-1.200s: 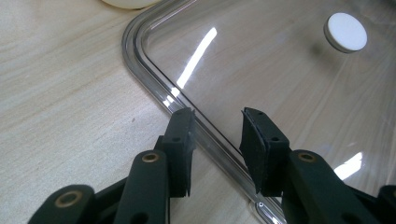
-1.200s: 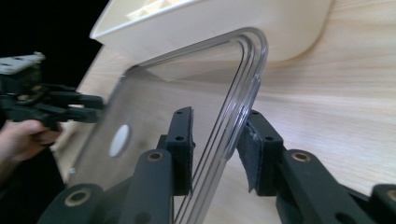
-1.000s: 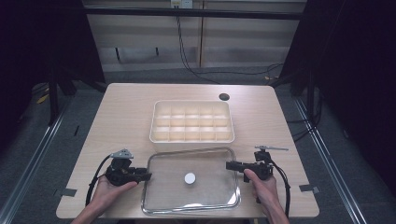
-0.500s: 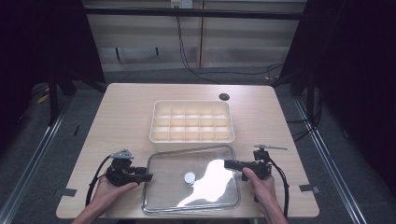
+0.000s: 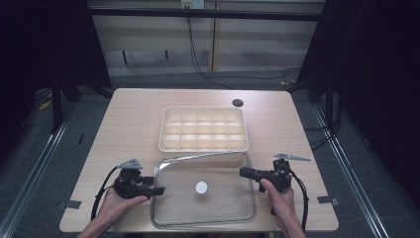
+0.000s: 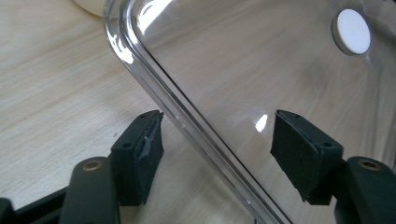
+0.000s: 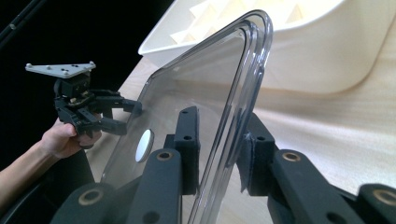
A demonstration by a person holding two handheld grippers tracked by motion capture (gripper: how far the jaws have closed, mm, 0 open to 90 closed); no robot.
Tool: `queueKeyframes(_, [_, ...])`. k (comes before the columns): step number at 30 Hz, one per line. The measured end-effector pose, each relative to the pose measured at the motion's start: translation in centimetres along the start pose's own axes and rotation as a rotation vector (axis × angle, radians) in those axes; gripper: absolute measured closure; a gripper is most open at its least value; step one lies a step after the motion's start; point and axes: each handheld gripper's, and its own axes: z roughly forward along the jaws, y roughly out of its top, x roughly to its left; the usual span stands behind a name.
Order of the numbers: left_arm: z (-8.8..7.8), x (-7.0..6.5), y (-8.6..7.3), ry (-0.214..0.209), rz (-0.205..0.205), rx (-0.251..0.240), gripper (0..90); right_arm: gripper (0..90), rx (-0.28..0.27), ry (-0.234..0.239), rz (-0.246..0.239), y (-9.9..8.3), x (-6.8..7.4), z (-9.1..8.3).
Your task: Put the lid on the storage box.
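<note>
A clear plastic lid (image 5: 218, 198) with a white round disc (image 5: 201, 187) at its middle lies near the table's front edge. It is tilted, with its right side raised. My right gripper (image 5: 243, 172) is shut on the lid's right rim; the rim (image 7: 233, 116) stands upright between the jaws of the right gripper (image 7: 222, 149). My left gripper (image 5: 157, 190) is open at the lid's left edge. In the left gripper view the left gripper (image 6: 219, 149) straddles the rim of the lid (image 6: 261, 60) with a wide gap, close to the disc (image 6: 353, 31).
A cream tray (image 5: 204, 148) with several empty compartments sits just behind the lid, seen as the tray (image 7: 317, 56) in the right gripper view. A dark round hole (image 5: 237, 103) marks the table's back. Bare wood lies left and right of the tray.
The right gripper has moved slightly left and up with the lid's right rim, tilting the lid. The left gripper has stayed at the left edge.
</note>
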Motion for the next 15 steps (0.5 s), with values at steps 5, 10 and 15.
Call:
queueKeyframes(5, [0.14, -0.04, 0.00, -0.033, -0.012, 0.002, 36.3, 73.0, -0.013, 0.002, -0.023, -0.01, 0.28, -0.18])
queueKeyframes(10, [0.07, 0.00, 0.02, -0.041, -0.031, 0.004, 40.5, 71.7, 0.021, -0.021, -0.003, -0.05, -0.01, -0.09])
queueKeyframes(15, [-0.02, -0.07, 0.07, -0.036, -0.027, 0.007, 42.0, 69.8, 0.054, -0.053, 0.008, -0.12, -0.31, 0.14])
